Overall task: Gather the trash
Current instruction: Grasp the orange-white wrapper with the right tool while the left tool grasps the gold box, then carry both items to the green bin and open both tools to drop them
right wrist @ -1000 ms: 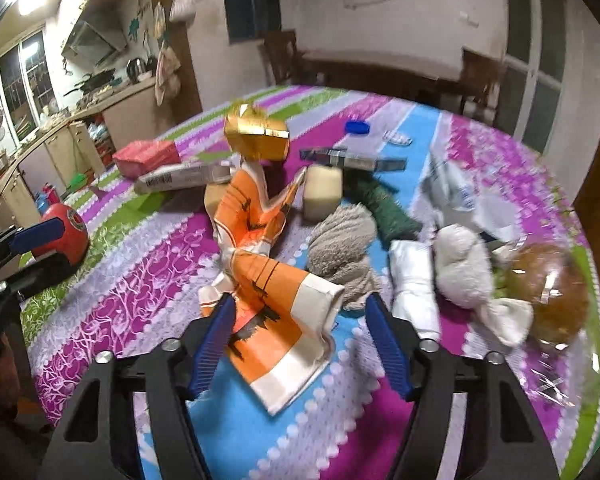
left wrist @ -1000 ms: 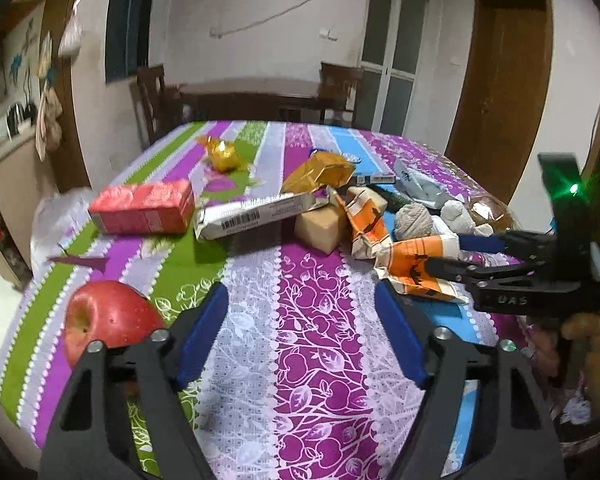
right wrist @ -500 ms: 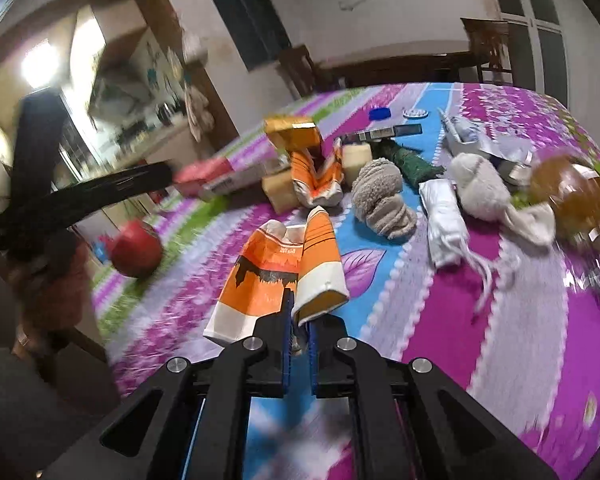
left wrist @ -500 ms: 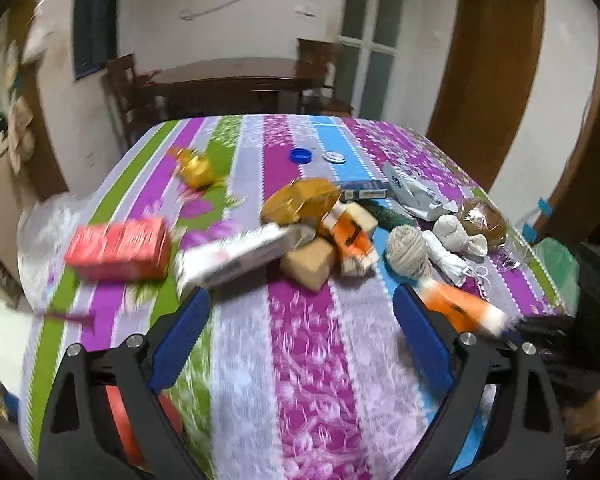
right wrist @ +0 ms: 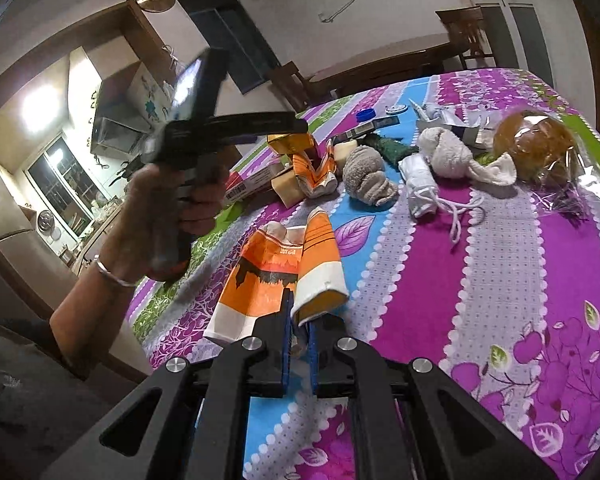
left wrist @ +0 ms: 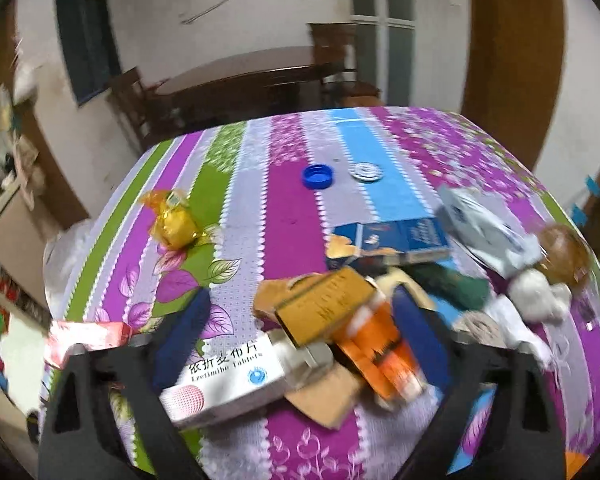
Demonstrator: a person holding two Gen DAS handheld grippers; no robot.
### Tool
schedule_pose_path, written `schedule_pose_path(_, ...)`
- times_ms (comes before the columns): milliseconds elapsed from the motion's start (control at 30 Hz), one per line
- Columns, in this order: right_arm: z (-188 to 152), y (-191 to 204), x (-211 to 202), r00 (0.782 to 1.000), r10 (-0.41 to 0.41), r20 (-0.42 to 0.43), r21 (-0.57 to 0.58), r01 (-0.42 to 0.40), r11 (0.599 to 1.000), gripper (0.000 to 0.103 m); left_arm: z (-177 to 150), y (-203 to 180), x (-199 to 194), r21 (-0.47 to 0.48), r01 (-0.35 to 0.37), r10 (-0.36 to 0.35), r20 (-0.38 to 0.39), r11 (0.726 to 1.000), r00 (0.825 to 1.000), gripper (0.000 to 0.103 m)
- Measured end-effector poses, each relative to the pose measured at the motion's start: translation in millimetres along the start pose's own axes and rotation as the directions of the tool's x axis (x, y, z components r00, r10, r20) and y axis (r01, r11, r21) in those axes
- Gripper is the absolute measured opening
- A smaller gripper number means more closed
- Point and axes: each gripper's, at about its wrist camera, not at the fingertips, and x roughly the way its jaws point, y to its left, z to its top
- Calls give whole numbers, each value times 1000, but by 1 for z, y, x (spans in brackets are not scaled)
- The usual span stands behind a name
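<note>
My right gripper [right wrist: 298, 330] is shut on an orange and white torn carton [right wrist: 276, 276], holding its near edge just above the striped tablecloth [right wrist: 500, 280]. My left gripper [left wrist: 300, 340] is open and hovers over a pile of trash: a white medicine box [left wrist: 228, 376], a gold box [left wrist: 324, 304] and a second orange carton [left wrist: 384, 352] lie between its blue pads. In the right wrist view the left gripper [right wrist: 300, 126] is held in a hand above the pile [right wrist: 300, 160].
A gold foil wrapper [left wrist: 174, 220], blue bottle cap [left wrist: 318, 176], silver lid [left wrist: 366, 171], blue box [left wrist: 392, 240], red box [left wrist: 88, 336], rolled socks [right wrist: 370, 180], a wrapped brown ball [right wrist: 534, 148] and a white cloth with cord [right wrist: 424, 188] lie on the table.
My right gripper has closed on the orange carton and drawn it toward the table's near edge. My left gripper has moved forward over the pile, from near the apple.
</note>
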Motion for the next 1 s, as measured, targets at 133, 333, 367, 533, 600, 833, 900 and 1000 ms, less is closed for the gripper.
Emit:
schedule_pose_path(133,-1,-3,-2,1000,2,5,13,-2,1000,8,-1,5,18,-44,37,-39,-57,998,998,45)
schedule_pose_path(333,-3,-4,-1,1000,4,7,24,-4,1000,8,-3,5,5,-34,46,-46,2,998,999,28)
schedule_pose_path(367,-2,-6,-1,1000,3,10,24,-3,1000,8,-3,7,1,-43,46,-45,13,998,999,27)
schedule_pose_path(533,-3,-7,-5,999,-16,33,23,15,1000,8,3,17,-33,-77,45,-35,116,996,993,27)
schedule_pose_path(600,-2,-7,-10,999,-23,48,19,23,1000,8,8,23,-49,-96,53,-37,156,994,987,27)
schedule_pose_path(833,15,-6,-44,987,-61,150,1,62,998,8,22,-3,-104,-49,137,-121,248,989,961,27)
schedule_pose_path(900,21,-7,-67,974,-103,202,-4,106,994,8,25,-30,-114,12,184,-181,255,983,950,27)
schedule_pose_path(1000,29,-12,-106,943,-187,277,4,193,981,8,30,-68,-120,82,274,-286,240,958,928,27)
